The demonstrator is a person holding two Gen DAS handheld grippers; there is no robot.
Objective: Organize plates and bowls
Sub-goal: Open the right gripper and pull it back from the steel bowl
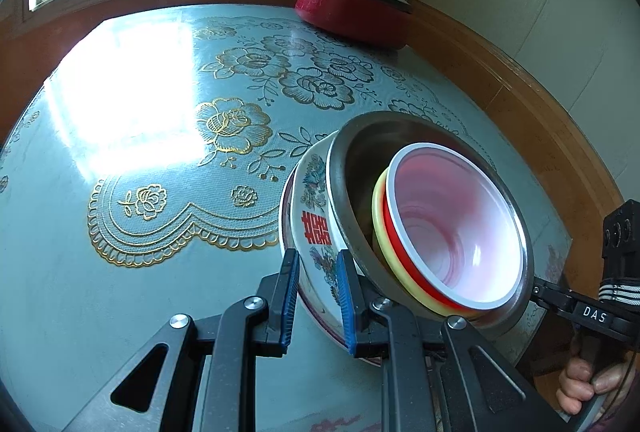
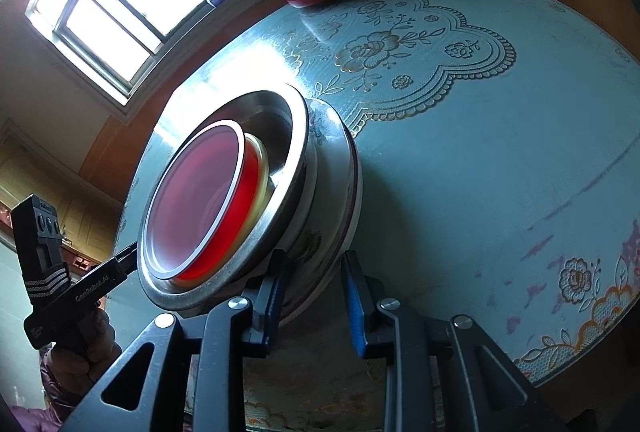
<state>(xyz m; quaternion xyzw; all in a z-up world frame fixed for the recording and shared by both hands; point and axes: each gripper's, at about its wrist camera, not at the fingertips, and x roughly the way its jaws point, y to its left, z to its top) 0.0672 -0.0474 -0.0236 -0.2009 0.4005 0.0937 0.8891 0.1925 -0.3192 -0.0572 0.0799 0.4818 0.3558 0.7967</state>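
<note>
stack: nested bowls lower right, tipped, mouths facing right | left tongs clamp porcelain bowl rim | right tongs pinch same rim opposite | table | right view only: hand lower left

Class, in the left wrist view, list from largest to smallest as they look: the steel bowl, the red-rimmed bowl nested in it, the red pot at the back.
1. steel bowl
2. red-rimmed bowl
3. red pot, though it stands far from the camera, so its true size is unsure.
</note>
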